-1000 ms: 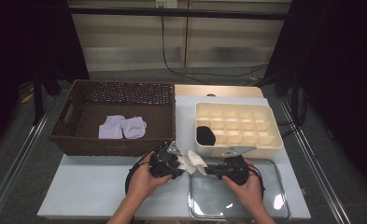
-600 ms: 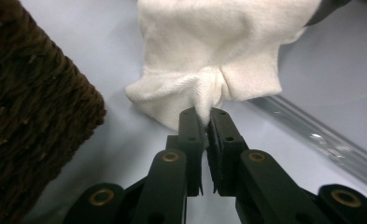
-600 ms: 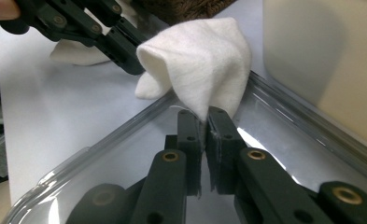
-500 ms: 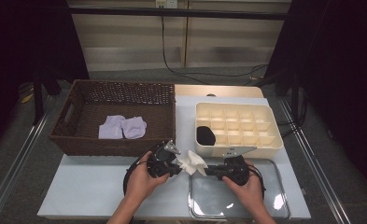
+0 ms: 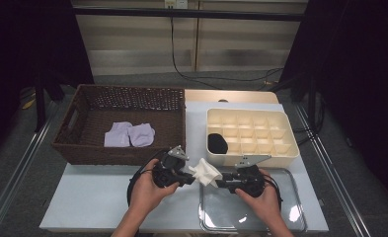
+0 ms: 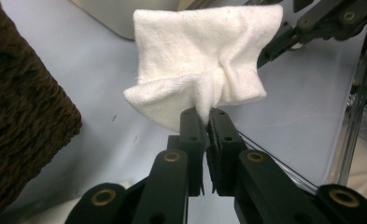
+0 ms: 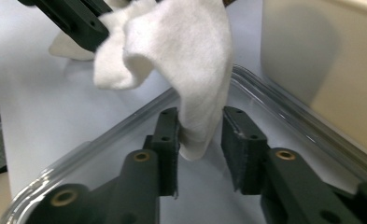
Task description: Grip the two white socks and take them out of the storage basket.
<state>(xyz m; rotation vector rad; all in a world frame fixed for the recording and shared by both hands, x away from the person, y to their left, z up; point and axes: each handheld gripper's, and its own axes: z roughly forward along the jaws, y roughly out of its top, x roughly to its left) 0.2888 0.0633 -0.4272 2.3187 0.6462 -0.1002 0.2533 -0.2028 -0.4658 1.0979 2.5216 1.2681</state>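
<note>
A white cloth (image 5: 207,173) hangs in the air between the two grippers, above the table's front edge. My left gripper (image 5: 194,177) is shut on a bunched fold of the cloth (image 6: 204,60), its jaws (image 6: 207,116) having just closed and pinching it tight. My right gripper (image 5: 220,182) has just been opening. In the right gripper view the cloth (image 7: 186,56) droops between its parted jaws (image 7: 201,119), brushing one pad while the other stands apart. The left gripper (image 7: 74,21) shows at that view's top left.
A dark wicker basket (image 5: 78,143) at the back left holds two lilac cloths (image 5: 130,134). A cream compartment box (image 5: 280,148) at the back right has a black item (image 5: 217,143) in one cell. A clear tray (image 5: 280,217) lies under the right hand.
The left hand has lifted a little with the cloth, which now hangs higher between the grippers. The right hand has stayed in place.
</note>
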